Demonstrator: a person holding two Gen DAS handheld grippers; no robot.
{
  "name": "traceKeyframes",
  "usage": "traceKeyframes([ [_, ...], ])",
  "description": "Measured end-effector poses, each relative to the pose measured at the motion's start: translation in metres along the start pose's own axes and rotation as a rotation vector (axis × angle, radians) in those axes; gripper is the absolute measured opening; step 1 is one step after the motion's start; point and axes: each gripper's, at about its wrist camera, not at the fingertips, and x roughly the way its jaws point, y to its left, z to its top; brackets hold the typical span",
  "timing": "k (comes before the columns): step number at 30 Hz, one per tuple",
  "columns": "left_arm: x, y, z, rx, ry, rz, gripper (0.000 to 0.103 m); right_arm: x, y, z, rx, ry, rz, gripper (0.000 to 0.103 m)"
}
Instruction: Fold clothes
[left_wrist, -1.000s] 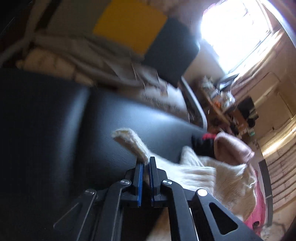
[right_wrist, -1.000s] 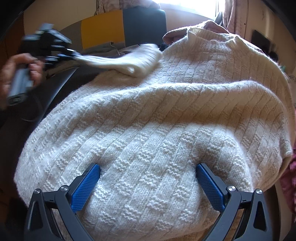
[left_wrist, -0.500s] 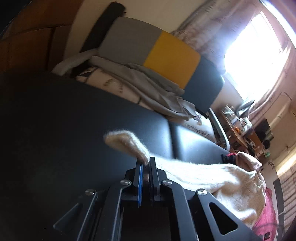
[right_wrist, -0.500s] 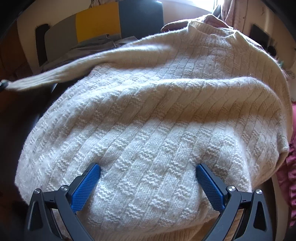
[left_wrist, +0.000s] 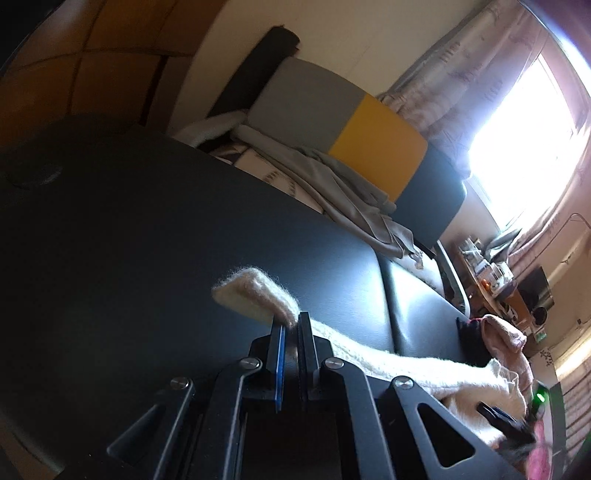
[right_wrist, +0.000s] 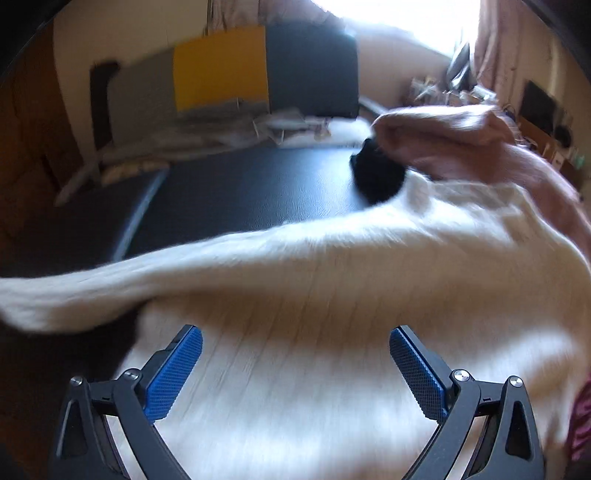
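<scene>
A cream knitted sweater (right_wrist: 332, 295) lies on a black padded surface (right_wrist: 240, 192). My left gripper (left_wrist: 291, 325) is shut on the sweater's sleeve cuff (left_wrist: 255, 291); the cuff sticks out past the fingertips and the sleeve (left_wrist: 388, 362) trails right to the sweater body. In the right wrist view the sleeve (right_wrist: 129, 277) stretches out to the left, blurred. My right gripper (right_wrist: 295, 343) is open and empty, just above the sweater's body.
A pink garment (right_wrist: 461, 140) and a black item (right_wrist: 376, 177) lie at the sweater's far side. A pile of grey and white clothes (left_wrist: 332, 184) lies against a grey, yellow and dark cushion (left_wrist: 369, 147) behind the black surface (left_wrist: 147, 240).
My left gripper has pulled the sleeve out to the left, straightening it away from the body. My right gripper's view has lifted and swung, so more black surface shows beyond the sweater.
</scene>
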Motion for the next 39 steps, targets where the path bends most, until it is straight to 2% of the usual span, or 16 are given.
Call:
traceKeyframes([
  [2, -0.007, 0.01, 0.0, -0.003, -0.009, 0.017, 0.005, 0.038, 0.007, 0.009, 0.043, 0.128, 0.089, 0.103],
  [3, -0.01, 0.015, 0.001, 0.0, -0.015, 0.029, 0.005, 0.049, 0.011, 0.007, 0.057, 0.16, 0.111, 0.103],
  [5, -0.015, 0.023, 0.003, 0.004, -0.031, 0.064, 0.005, 0.057, 0.036, 0.008, -0.032, 0.112, 0.055, 0.103],
  [11, -0.035, 0.046, 0.026, 0.022, -0.101, 0.145, 0.005, 0.076, 0.075, 0.027, -0.079, 0.111, 0.116, 0.103],
  [14, -0.044, 0.035, 0.035, 0.163, -0.134, 0.214, 0.007, 0.087, 0.091, 0.04, -0.099, 0.109, 0.135, 0.103],
  [18, -0.042, 0.019, 0.037, 0.359, -0.082, 0.368, 0.009, 0.103, 0.116, 0.055, -0.164, 0.095, 0.135, 0.103],
  [21, -0.051, 0.026, 0.039, 0.353, -0.053, 0.43, 0.01, 0.104, 0.124, 0.054, -0.207, 0.089, 0.132, 0.103],
  [22, -0.057, 0.033, 0.041, 0.313, -0.051, 0.436, 0.01, 0.103, 0.122, 0.054, -0.213, 0.093, 0.14, 0.103],
  [24, -0.071, 0.05, 0.046, 0.19, -0.054, 0.415, 0.013, 0.101, 0.119, 0.055, -0.211, 0.099, 0.18, 0.103],
  [25, -0.076, 0.055, 0.047, 0.144, -0.061, 0.388, 0.013, 0.093, 0.109, 0.056, -0.196, 0.094, 0.241, 0.103],
  [27, -0.077, 0.053, 0.041, 0.116, -0.053, 0.331, 0.014, 0.077, 0.089, 0.056, -0.166, 0.084, 0.36, 0.102],
  [28, -0.071, 0.047, 0.036, 0.128, -0.033, 0.304, 0.015, 0.067, 0.08, 0.058, -0.153, 0.067, 0.384, 0.102],
  [32, -0.023, -0.008, -0.002, 0.278, 0.087, 0.184, 0.015, 0.014, 0.013, 0.067, -0.056, -0.058, 0.404, 0.1],
  [34, 0.005, -0.049, -0.021, 0.376, 0.139, 0.111, 0.015, 0.001, -0.025, 0.078, -0.014, -0.071, 0.362, 0.1],
  [36, 0.031, -0.092, -0.039, 0.474, 0.187, 0.034, 0.017, 0.004, -0.047, 0.087, -0.019, -0.049, 0.268, 0.1],
  [39, 0.062, -0.151, -0.055, 0.604, 0.224, -0.055, 0.019, 0.029, -0.061, 0.095, -0.063, 0.033, 0.194, 0.1],
])
